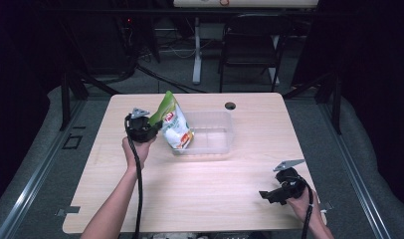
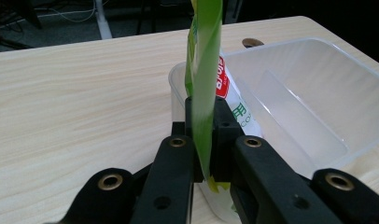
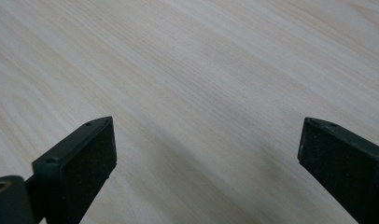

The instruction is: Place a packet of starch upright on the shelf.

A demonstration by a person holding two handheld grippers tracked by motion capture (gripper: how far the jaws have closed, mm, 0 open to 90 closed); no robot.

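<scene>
Over the tub [image 1: 217, 130], left tongs [image 1: 154, 125] grip the snack bag [image 1: 174, 124]; right tongs [image 1: 267, 195] rest spread.

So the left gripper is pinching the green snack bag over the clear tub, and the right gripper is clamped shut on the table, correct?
Not quite: the right gripper is open, its jaws wide apart over bare table, as the right gripper view shows. The left gripper does pinch the green snack bag over the clear tub.

The top of the snack bag [image 2: 204, 70] is cut off by the upper edge of the left gripper view, and its lower edge is hidden between the jaws. Its print is too small to be read in the high view. The clear plastic container [image 2: 318, 93] is partly hidden behind the bag.
</scene>
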